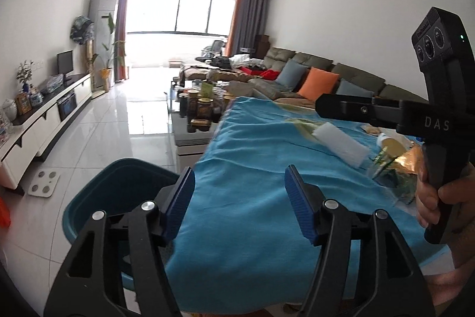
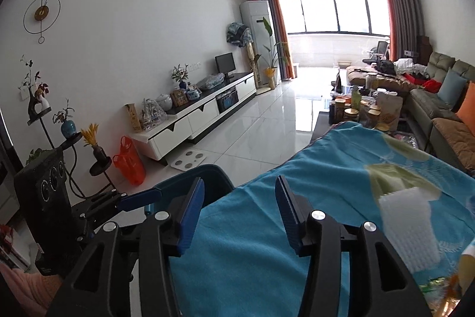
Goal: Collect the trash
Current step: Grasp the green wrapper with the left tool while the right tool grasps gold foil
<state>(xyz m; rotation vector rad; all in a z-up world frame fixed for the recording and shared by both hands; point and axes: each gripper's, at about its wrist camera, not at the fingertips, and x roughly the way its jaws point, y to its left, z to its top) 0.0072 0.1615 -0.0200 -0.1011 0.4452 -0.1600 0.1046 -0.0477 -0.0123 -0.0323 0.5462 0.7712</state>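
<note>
**Desk:** What were your grippers doing over the table?

**Holder:** My left gripper [image 1: 239, 192] stood released, its blue pads [image 1: 298, 204] apart with nothing between them, above the near left part of the blue cloth [image 1: 255, 144]. My right gripper [image 2: 239, 205] was likewise unclenched and empty over the same cloth. No earlier picture came with these, so I speak only of how they stood.

**Desk:** And the trash?

**Holder:** A white foam piece [image 1: 341, 146] lay on the cloth to the right, beyond my left gripper's tips and apart from them. Just right of it sat a heap of crumpled wrappers [image 1: 392, 165], green and gold, too blurred to name further. In the right wrist view the same foam piece [image 2: 406, 230] lay just right of my right gripper's arm.

**Desk:** Where was the bin?

**Holder:** A dark teal bin [image 1: 118, 192] stood on the white tiled floor [image 1: 98, 138] at the table's near left edge, open at the top, partly behind my left gripper's left finger.

**Desk:** Anything else in frame?

**Holder:** My right hand [image 1: 439, 198] gripped the black handle of the other tool at the right edge. Farther off were a cluttered coffee table [image 1: 202, 106], a long sofa [image 1: 326, 73] with an orange cushion [image 1: 319, 83] on the right, and a white TV cabinet [image 2: 204, 115] along the left wall.
</note>
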